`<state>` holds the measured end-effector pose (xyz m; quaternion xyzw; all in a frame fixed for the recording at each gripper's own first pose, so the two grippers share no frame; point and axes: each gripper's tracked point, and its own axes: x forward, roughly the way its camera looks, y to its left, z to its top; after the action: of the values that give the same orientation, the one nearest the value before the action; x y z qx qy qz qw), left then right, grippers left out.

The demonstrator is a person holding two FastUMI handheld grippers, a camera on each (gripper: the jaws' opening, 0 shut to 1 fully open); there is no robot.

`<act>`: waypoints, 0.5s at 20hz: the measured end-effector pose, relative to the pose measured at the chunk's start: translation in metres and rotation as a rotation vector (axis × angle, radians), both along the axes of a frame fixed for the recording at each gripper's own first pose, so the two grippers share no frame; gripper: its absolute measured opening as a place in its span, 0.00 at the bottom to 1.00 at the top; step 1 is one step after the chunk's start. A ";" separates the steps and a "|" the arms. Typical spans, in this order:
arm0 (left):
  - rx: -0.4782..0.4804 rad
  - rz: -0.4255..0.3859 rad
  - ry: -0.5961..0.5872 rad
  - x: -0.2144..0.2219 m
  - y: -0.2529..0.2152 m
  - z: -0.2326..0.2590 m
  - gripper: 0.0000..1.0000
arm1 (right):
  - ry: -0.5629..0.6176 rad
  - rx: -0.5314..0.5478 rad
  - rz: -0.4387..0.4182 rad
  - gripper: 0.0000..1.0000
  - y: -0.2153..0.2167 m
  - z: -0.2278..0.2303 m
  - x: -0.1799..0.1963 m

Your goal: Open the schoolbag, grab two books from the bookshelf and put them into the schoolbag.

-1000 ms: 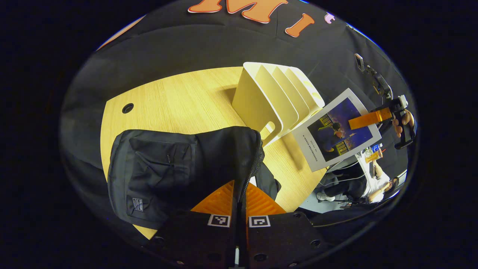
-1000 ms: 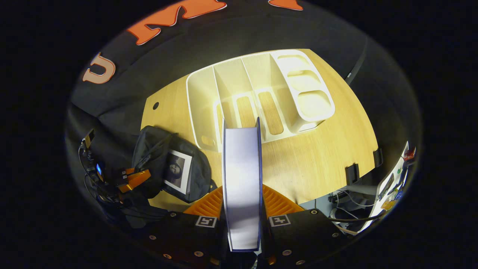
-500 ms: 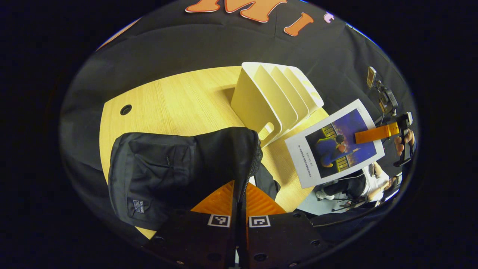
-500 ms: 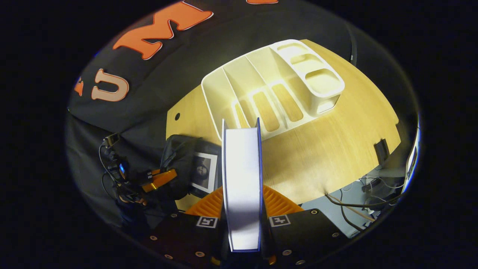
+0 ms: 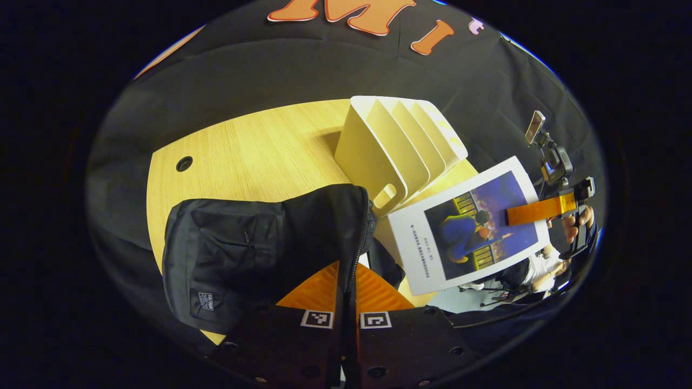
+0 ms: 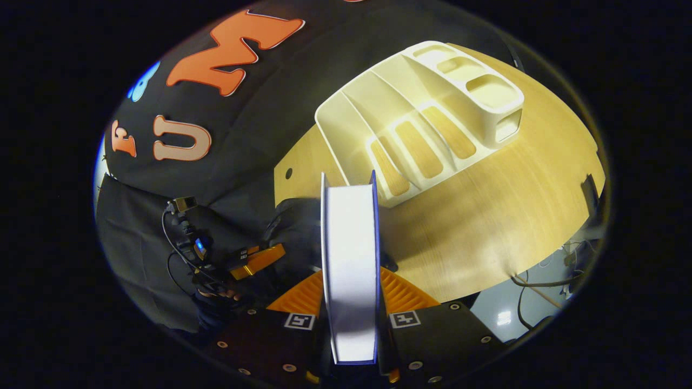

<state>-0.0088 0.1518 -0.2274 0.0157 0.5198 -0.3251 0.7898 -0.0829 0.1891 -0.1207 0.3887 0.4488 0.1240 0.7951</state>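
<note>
The black schoolbag [image 5: 243, 248] lies on the wooden table [image 5: 259, 146], and my left gripper [image 5: 347, 268] is shut on the zipper edge of its opening, lifting it. In the right gripper view the schoolbag [image 6: 294, 227] is a dark shape left of the book. My right gripper [image 6: 351, 278] is shut on a book [image 6: 350, 259], which I see edge-on with white pages. From the left gripper view that book [image 5: 467, 227], blue-covered, hangs in the air just right of the bag's mouth, with the right gripper [image 5: 532, 210] clamped on its far edge. The cream bookshelf [image 5: 394, 146] stands behind with bare slots [image 6: 427, 124].
A round cable hole [image 5: 184, 163] sits in the table's far left corner. A phone on a stand [image 5: 535, 127] rises at the right, and a seated person [image 5: 540, 265] is beyond the table edge. Cables [image 6: 540, 281] lie on the floor past the near edge.
The right gripper has carried the book away from the shelf, leftward and lower, close to the bag's opening. The left gripper has kept its hold on the zipper edge, almost still.
</note>
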 end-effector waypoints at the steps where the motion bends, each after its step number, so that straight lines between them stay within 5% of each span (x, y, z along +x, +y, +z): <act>1: -0.001 0.003 0.001 0.000 0.000 0.000 0.04 | -0.010 0.021 0.008 0.36 0.008 -0.002 0.002; 10: -0.008 0.023 -0.015 0.006 0.005 0.012 0.05 | -0.035 0.173 0.019 0.36 0.068 -0.025 0.023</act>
<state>-0.0030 0.1570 -0.2159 0.0091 0.5128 -0.3178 0.7975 -0.0597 0.2575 -0.1461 0.4495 0.4261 0.1767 0.7649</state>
